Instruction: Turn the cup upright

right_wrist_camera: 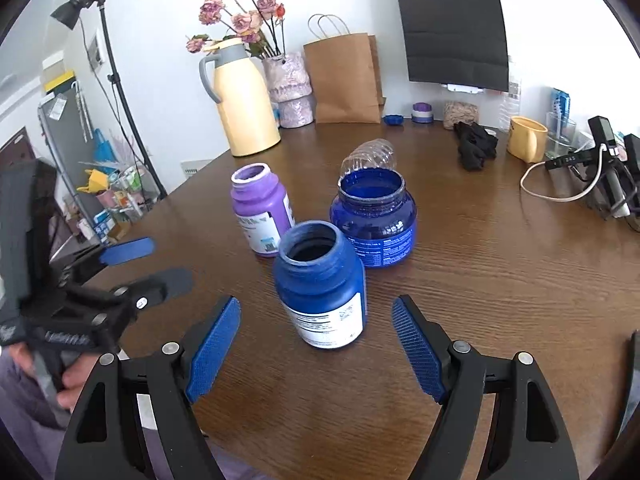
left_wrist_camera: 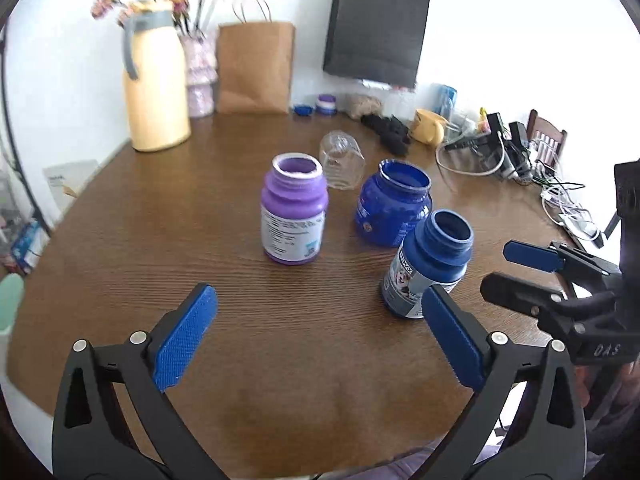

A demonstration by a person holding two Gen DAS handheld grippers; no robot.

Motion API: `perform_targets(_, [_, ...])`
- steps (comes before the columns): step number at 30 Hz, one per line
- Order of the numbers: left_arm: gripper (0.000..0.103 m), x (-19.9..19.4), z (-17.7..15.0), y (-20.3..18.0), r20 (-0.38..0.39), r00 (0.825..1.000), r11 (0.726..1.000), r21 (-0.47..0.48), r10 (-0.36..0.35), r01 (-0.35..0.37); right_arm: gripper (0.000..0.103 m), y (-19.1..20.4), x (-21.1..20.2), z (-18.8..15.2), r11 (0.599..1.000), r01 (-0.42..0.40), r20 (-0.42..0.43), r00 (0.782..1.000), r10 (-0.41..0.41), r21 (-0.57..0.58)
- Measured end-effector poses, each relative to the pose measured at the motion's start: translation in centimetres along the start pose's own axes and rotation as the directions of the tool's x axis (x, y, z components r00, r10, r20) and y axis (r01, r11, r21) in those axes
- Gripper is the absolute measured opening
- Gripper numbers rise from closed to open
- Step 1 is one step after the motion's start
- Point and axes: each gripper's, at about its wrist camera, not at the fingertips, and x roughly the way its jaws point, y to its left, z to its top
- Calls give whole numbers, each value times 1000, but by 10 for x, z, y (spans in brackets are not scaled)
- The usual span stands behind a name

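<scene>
The cup [left_wrist_camera: 342, 160] is clear plastic and stands upside down on the brown table [left_wrist_camera: 160, 240], with its base up and its mouth on the wood. It is behind the three open jars, between the purple jar [left_wrist_camera: 294, 210] and the wide blue jar [left_wrist_camera: 394, 208]. In the right wrist view only the ribbed top of the cup [right_wrist_camera: 370, 156] shows, above the rim of the wide blue jar [right_wrist_camera: 374, 216].

The left gripper [left_wrist_camera: 320, 336] is released, its two blue pads spread wide over bare wood, holding nothing. The small blue jar [left_wrist_camera: 430, 264] stands just beside its right pad. The right gripper [right_wrist_camera: 316, 344] is also released and holds nothing; the small blue jar [right_wrist_camera: 322, 284] stands just ahead of the gap between its fingers, but the pads do not touch it. Both grippers are well apart from the cup.

At the back of the table are a yellow jug [right_wrist_camera: 242, 100], a paper bag [right_wrist_camera: 344, 78] and a yellow mug [right_wrist_camera: 526, 138].
</scene>
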Motion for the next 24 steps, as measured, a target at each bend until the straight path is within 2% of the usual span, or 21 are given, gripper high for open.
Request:
perform_targets(3, [103, -27, -2, -4, 38, 998, 999, 11, 53, -53, 82, 4, -13, 2, 1000, -20, 25, 999, 19, 12])
perform_targets(9, [103, -84, -8, -5, 98, 989, 994, -9, 113, -113, 82, 31, -50, -7, 1000, 3, 51, 999, -2, -15])
perform_targets(13, [103, -106, -20, -6, 79, 968, 971, -24, 239, -237, 82, 53, -70, -25, 997, 79, 45, 996, -78, -20])
perform_targets(16, [103, -115, -30, -1, 42, 970, 971, -45, 238, -236, 82, 68, -82, -42, 993, 112, 21, 994, -112, -33])
perform_targets(19, [103, -127, -39, 7, 38, 960, 958, -88, 276, -272, 82, 75, -93, -55, 995, 103, 13, 995, -103, -9])
perform_targets(24, [103, -127, -51, 0, 7, 965, 964, -59, 261, -260, 82, 80, -106, -60, 992, 129, 30, 991, -129, 0])
